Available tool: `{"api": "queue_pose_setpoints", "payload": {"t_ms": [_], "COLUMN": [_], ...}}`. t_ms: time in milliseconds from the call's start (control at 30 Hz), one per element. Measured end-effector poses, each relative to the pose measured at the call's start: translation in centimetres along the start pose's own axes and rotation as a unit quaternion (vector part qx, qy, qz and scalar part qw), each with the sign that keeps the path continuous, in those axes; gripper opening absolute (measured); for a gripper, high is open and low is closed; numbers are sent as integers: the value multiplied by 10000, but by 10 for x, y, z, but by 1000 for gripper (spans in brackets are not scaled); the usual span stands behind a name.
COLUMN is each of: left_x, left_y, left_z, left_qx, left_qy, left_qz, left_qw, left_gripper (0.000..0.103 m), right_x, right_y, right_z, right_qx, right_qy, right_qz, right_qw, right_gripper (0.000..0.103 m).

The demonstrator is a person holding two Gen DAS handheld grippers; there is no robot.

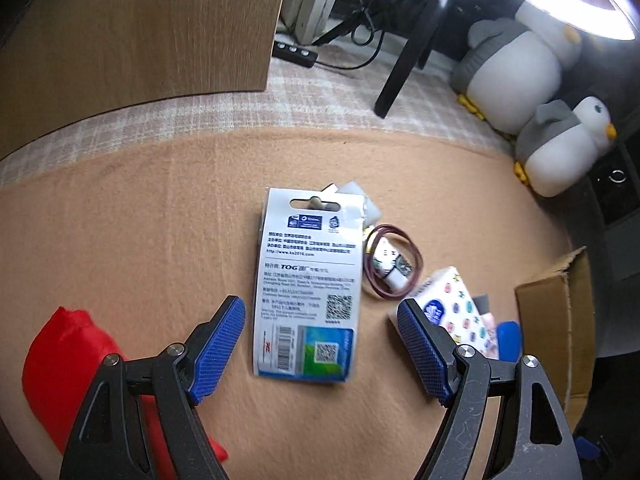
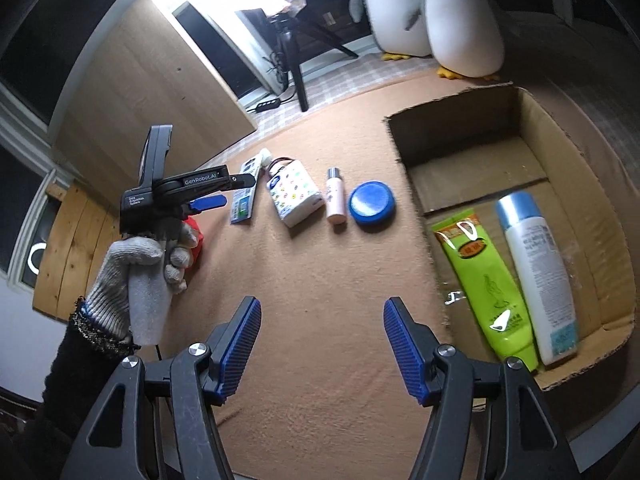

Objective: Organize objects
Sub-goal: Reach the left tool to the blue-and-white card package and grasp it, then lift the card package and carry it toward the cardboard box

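Right wrist view: nearest the lens, the right gripper (image 2: 322,344) is seen with its jaws apart and nothing between them, pointed steeply down over bare tan felt (image 2: 304,288) on the counter. To its right, an open cardboard box (image 2: 472,152) already holds two items laid side by side: a green tube (image 2: 486,284) and a white spray bottle with a blue cap (image 2: 538,272). That part of the sorting is judged done. Farther off, a row is left unsorted on the felt: a blue round tin (image 2: 372,203), a small pink bottle (image 2: 335,200), a white patterned tissue pack (image 2: 295,194) and a blue-and-white blister card (image 2: 246,196). A red cloth object (image 2: 195,240) lies beside the gloved left hand (image 2: 140,264), which grips the handle of the left gripper (image 2: 208,202).

Left wrist view: the left gripper (image 1: 320,350) is held tilted downward with its jaws wide apart and empty, straddling the lower end of the blister card (image 1: 308,288) without touching it. Just beyond the card, a coiled maroon cable (image 1: 390,264) is seen. The card is judged the likely next pick. Plush penguins (image 1: 520,68) stand at the far edge.
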State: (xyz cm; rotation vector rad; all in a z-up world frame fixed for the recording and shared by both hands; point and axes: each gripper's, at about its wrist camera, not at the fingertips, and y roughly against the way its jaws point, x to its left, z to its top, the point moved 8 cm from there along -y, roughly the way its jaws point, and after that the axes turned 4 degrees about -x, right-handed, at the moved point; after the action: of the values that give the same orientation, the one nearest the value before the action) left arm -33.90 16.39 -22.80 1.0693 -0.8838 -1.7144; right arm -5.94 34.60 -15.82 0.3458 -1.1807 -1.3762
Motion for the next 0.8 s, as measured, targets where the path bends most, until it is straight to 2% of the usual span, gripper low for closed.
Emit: {"api": "queue_pose_setpoints", "payload": {"t_ms": [267, 333, 400, 467, 800], "left_x": [3, 2, 3, 5, 5], "left_y": [-12, -12, -10, -8, 4], "left_z": [2, 1, -1, -3, -30], "left_qx": [-44, -96, -146, -172, -304], "left_qy": [-5, -49, -121, -131, -137], "left_qz": [78, 120, 217, 245, 315], "left_qw": [10000, 9999, 9996, 9995, 9989], "left_gripper": [81, 77, 64, 60, 59], "right_x": [-8, -5, -3, -2, 3], "right_y": [-7, -8, -9, -9, -15], "right_z": [3, 3, 3, 3, 3], "right_qx": [100, 130, 135, 140, 181], "right_qy": [-116, -86, -52, -43, 66], "right_qz": [-13, 4, 16, 23, 28], "right_qw": [9999, 9999, 9999, 9999, 9998], "right_gripper": [60, 60, 60, 60, 60]}}
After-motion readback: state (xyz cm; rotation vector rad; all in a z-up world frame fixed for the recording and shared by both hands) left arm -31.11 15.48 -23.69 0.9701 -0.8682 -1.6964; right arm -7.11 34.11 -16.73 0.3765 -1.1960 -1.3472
